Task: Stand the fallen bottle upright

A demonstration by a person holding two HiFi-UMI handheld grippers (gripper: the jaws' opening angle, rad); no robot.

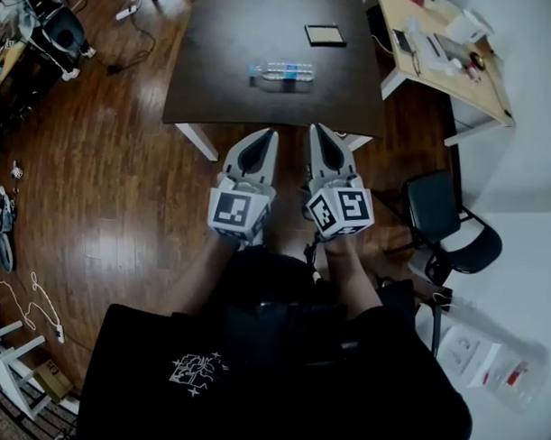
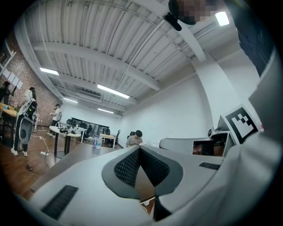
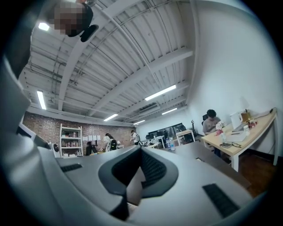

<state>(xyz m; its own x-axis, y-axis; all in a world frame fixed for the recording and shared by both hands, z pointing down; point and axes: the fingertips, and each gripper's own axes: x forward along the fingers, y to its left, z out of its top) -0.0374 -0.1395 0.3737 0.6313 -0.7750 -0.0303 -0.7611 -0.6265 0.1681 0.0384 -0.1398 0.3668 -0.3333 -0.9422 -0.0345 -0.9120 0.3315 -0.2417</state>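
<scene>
Two handheld grippers sit side by side at the centre of the head view, short of the dark worktop (image 1: 217,86). The left gripper (image 1: 272,133) has its jaws pressed together with nothing between them, and so does the right gripper (image 1: 315,128). The clear plastic bottle (image 1: 281,71) lies on its side at the upper centre of the frame, well apart from both. A flat black pad (image 1: 325,34) rests beyond it.

The clear plastic bottle (image 1: 282,71) bore a blue label. It lay on its side, crosswise on the dark table (image 1: 217,86).
</scene>
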